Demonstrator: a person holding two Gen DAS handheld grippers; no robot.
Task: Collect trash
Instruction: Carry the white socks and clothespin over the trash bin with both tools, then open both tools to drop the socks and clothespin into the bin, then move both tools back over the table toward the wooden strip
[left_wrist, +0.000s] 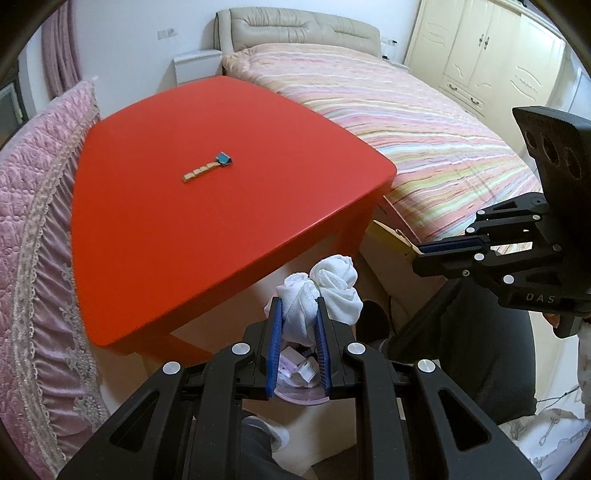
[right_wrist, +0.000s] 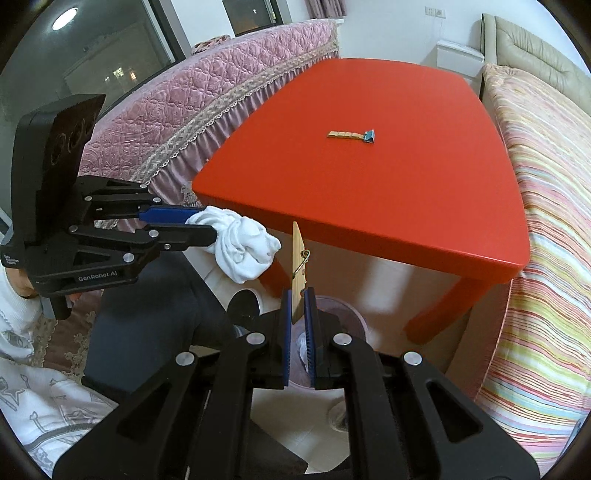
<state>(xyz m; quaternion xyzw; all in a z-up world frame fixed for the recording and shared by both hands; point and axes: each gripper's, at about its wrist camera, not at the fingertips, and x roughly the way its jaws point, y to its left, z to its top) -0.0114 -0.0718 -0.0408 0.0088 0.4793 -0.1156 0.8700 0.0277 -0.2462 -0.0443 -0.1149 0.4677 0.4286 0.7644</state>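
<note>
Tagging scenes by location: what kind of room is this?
Almost certainly a home bedroom: a bed with a striped cover and padded headboard, a cream wardrobe behind it, and a small red table set beside the bed.

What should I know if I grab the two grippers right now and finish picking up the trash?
Left gripper: shut on the crumpled white tissue, held off the table's near edge above the pink bin.
Right gripper: shut on the wooden clothespin, also above the bin.
Bin: on the floor by the red table, with some paper scraps already inside.
Done: both pieces lifted off the table.
Left: drop both into the bin, then fetch the small wooden strip with a blue clip lying on the tabletop.
</note>
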